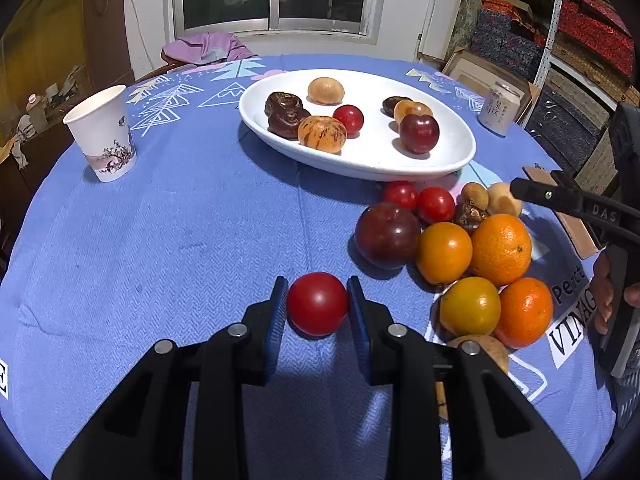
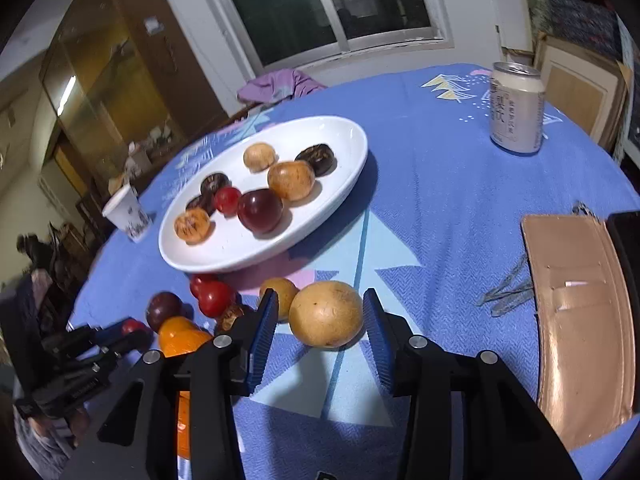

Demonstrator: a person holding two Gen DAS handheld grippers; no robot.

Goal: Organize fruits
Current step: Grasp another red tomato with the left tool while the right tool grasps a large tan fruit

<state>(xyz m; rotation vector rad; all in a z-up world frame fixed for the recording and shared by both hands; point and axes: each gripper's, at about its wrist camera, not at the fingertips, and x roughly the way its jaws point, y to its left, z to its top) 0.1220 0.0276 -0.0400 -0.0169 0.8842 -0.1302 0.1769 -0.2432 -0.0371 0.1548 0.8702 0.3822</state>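
**A:** While the pile of loose fruit sits off to its right, the left gripper (image 1: 318, 306) is clamped on a small red tomato (image 1: 317, 303), both blue pads against its sides, right at the fingertips. Looks like the pick step to me. Smooth, glossy, round, so it could squirt out if squeezed hard. Next I'd guess lift it and carry it ahead to the white plate (image 1: 360, 164), which already has seven pieces on it.

**B:** Right wrist view: the right gripper (image 2: 320, 316) has a tan, speckled round fruit (image 2: 326, 313) between its fingers. Left pad looks to be touching, but there's a sliver of gap at the right pad, so not gripped yet. Needs to finish closing, then head for the plate up ahead-left.
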